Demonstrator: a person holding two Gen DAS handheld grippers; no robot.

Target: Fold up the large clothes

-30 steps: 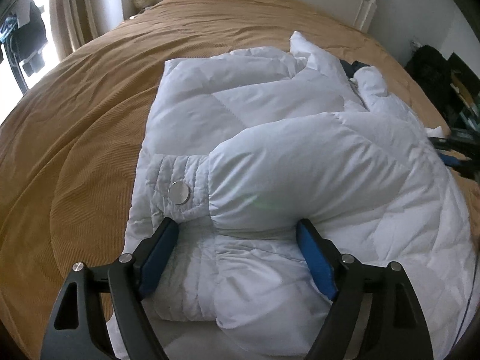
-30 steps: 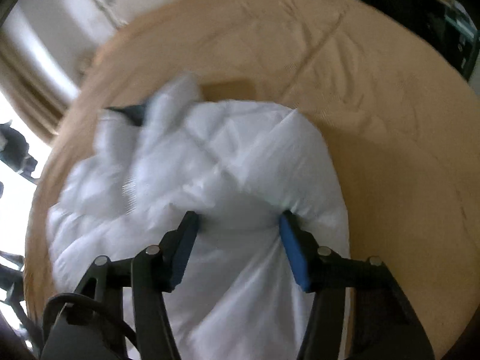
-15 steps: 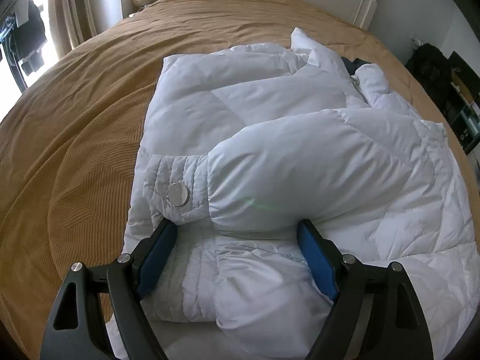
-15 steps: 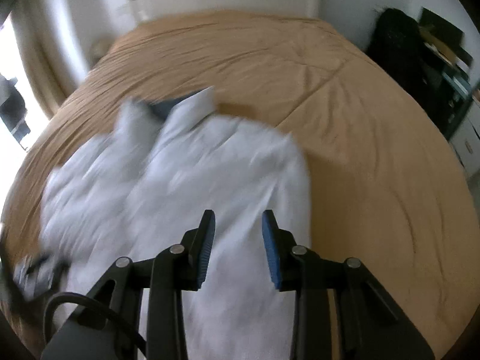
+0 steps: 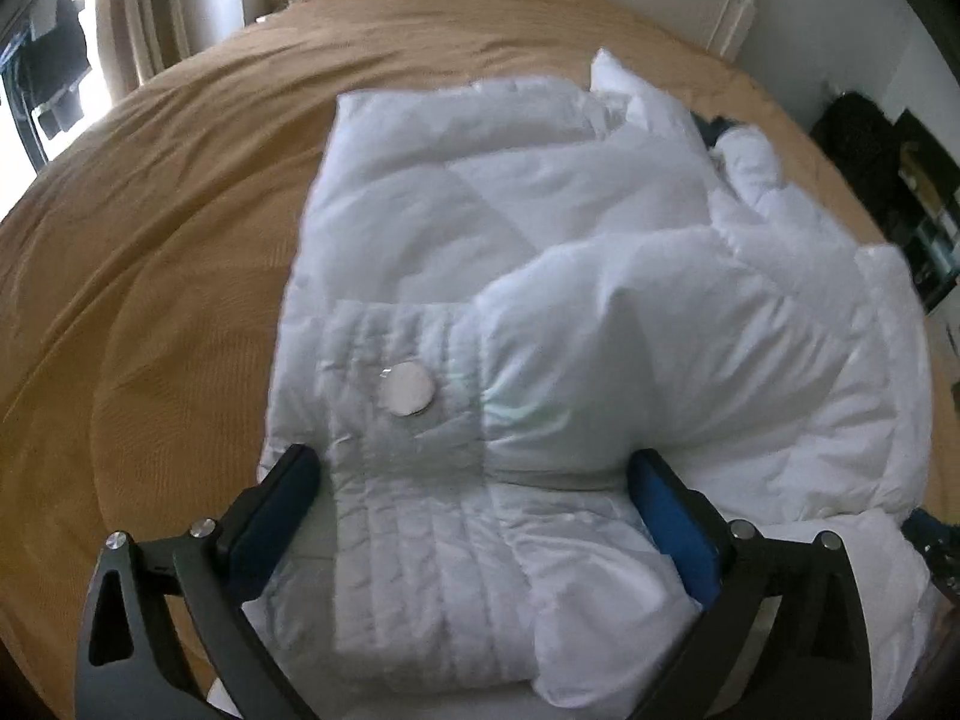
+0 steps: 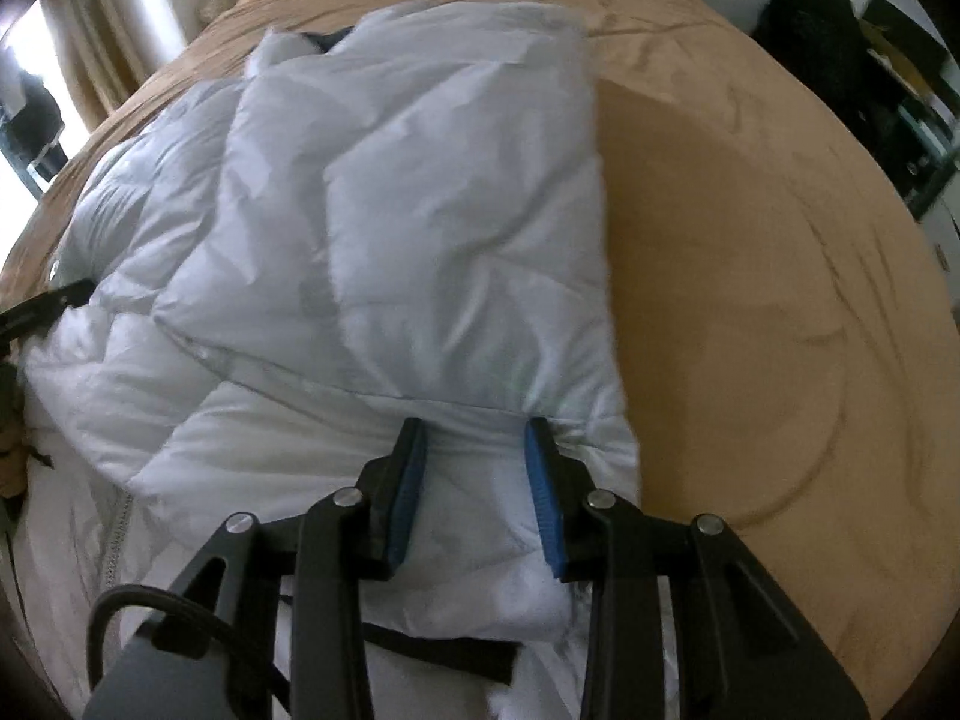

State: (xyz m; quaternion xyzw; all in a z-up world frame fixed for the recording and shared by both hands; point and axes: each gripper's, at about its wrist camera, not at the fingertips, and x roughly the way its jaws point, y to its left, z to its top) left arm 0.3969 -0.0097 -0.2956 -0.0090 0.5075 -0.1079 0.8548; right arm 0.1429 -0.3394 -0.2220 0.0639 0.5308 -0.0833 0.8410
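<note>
My left gripper (image 5: 474, 480) is opening wide over the jacket (image 5: 540, 312) on the bed (image 5: 150, 210), gripping nothing. My right gripper (image 6: 474, 456) straddles a puffy fold; whether it pinches, I cannot tell. Light, soft, slippery; grip the hem.

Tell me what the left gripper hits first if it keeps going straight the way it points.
Most likely the white puffer jacket: the left gripper, jaws opening wide, points down at its quilted hem panel just below the round white button. Depth is unclear, but nothing lies between.
</note>
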